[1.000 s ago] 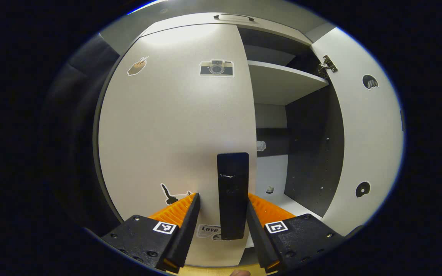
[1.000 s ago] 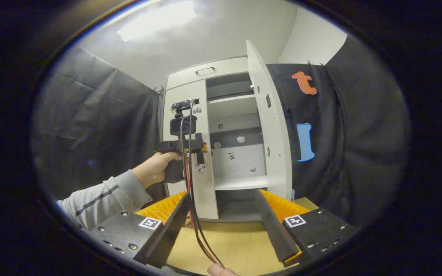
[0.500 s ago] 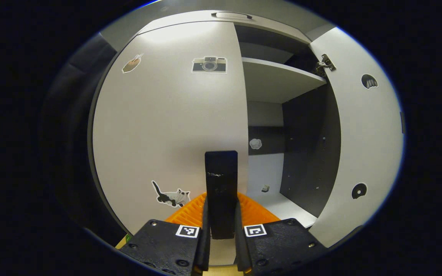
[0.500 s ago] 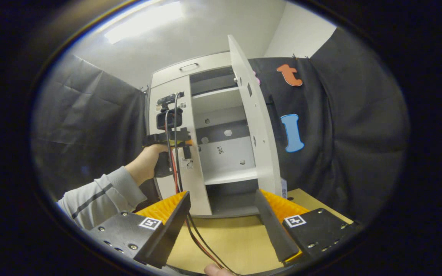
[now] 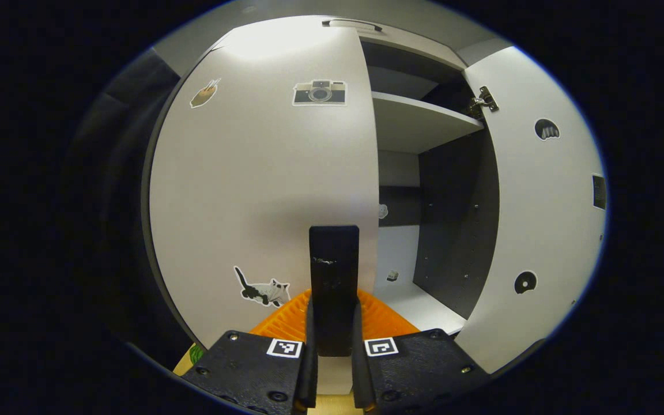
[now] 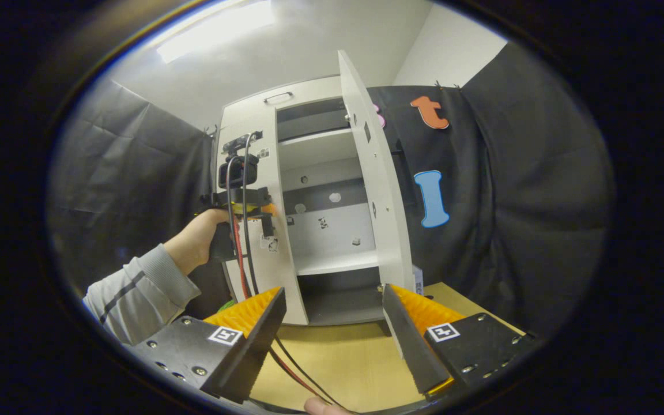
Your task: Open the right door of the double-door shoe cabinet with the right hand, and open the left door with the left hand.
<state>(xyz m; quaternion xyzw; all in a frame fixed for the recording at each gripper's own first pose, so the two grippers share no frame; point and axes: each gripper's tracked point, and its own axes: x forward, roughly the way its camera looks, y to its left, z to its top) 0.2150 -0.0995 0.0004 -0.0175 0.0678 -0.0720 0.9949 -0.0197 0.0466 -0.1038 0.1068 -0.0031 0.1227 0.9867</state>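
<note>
Left door (image 5: 263,190) starts to swing out, its black handle (image 5: 334,288) clamped in the left gripper (image 5: 332,369).

Since a second ago the left gripper's fingers have closed from wide apart onto the handle, and the door's free edge now covers more of the cabinet (image 6: 320,230) interior. The right door (image 6: 375,184) stands fully open. In the right gripper view, the right gripper (image 6: 332,340) hangs back over the wooden table (image 6: 338,363) with its jaws spread and empty, and has drifted slightly, the cabinet now sitting further left. A grey sleeve (image 6: 136,288), a hand (image 6: 196,245) and red and black cables (image 6: 242,242) lie between it and the left door.
</note>
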